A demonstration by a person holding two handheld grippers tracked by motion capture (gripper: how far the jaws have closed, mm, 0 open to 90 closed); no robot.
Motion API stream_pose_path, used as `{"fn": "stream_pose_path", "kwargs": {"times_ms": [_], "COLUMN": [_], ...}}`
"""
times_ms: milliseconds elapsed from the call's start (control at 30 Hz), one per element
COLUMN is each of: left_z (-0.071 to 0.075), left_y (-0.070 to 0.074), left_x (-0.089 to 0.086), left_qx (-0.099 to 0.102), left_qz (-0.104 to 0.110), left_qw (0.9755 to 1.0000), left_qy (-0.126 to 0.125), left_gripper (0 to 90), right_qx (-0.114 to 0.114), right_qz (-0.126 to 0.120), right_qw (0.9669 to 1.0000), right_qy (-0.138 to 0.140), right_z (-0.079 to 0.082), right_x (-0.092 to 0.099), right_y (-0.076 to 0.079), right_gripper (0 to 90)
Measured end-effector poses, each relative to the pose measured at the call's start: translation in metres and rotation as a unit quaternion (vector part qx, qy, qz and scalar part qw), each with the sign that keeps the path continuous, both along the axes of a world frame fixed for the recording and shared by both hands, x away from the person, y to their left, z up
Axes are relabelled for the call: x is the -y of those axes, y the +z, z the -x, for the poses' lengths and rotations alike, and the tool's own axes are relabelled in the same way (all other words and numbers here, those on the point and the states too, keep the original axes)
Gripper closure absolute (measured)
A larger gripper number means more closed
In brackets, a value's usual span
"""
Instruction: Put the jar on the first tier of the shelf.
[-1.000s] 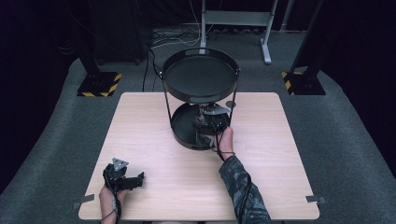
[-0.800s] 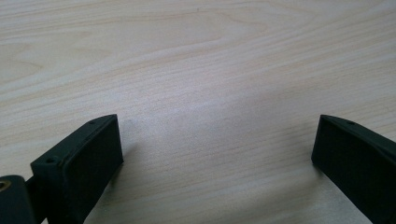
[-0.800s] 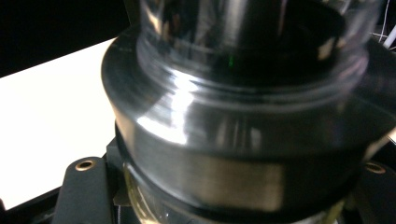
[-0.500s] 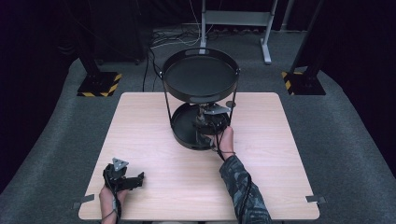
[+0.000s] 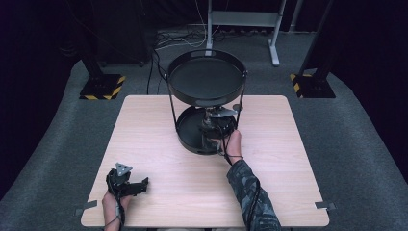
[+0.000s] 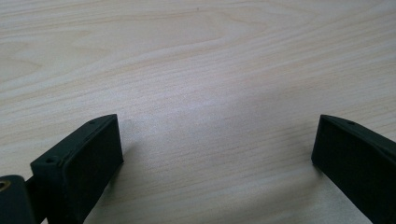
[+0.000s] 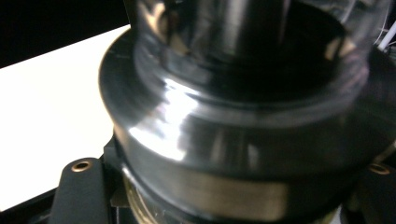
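High view: two-tier black tray stand (image 5: 207, 82) seen on far middle of wooden worktop (image 5: 288, 159). Right gripper (image 5: 217, 126) reached into lower tray (image 5: 188, 131), under upper tray. Left gripper (image 5: 126, 180) rested near front left corner.

Left gripper view: jaws spread wide, nothing between, bare worktop (image 6: 196, 70) below.

Right gripper view: blurred glossy round object (image 7: 243, 116) pressed close; jaws' state cannot be told.

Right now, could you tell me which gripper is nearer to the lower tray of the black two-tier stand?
Right. The right gripper is over the lower tray, under the upper tray. The left gripper rests far away at the table's near left corner.
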State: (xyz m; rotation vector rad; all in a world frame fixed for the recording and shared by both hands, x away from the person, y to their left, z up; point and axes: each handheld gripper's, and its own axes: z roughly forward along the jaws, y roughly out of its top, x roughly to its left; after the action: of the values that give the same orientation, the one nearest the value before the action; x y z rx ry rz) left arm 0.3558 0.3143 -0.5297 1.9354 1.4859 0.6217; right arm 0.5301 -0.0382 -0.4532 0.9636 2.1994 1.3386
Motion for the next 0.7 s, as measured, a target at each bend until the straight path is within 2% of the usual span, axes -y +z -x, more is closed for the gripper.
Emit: {"fn": "stream_pose_path", "kwargs": {"times_ms": [133, 200, 367, 533, 700], "left_z": [0.0, 0.0, 0.0, 0.0, 0.0], "left_y": [0.0, 0.0, 0.0, 0.0, 0.0], "left_x": [0.0, 0.0, 0.0, 0.0, 0.0], "left_qx": [0.0, 0.0, 0.0, 0.001, 0.001], "left_qz": [0.0, 0.0, 0.0, -0.001, -0.002], "left_qw": [1.0, 1.0, 1.0, 1.0, 1.0], "left_qy": [0.0, 0.0, 0.0, 0.0, 0.0], "left_gripper": [1.4, 1.4, 1.4, 1.4, 1.4], "right_qx": [-0.016, -0.04, -0.072, -0.069, -0.063], "right_qz": [0.003, 0.01, 0.028, 0.056, 0.07], "right_qw": [0.9998, 0.9991, 0.997, 0.996, 0.9954], "right_qy": [-0.007, -0.004, 0.005, 0.011, 0.013], "right_z": [0.001, 0.0, 0.008, 0.024, 0.04], "right_x": [0.003, 0.004, 0.008, 0.014, 0.024], "right_y": [0.001, 0.001, 0.004, 0.006, 0.008], "right_gripper": [18.1, 13.2, 2.7, 0.0, 0.0]}}
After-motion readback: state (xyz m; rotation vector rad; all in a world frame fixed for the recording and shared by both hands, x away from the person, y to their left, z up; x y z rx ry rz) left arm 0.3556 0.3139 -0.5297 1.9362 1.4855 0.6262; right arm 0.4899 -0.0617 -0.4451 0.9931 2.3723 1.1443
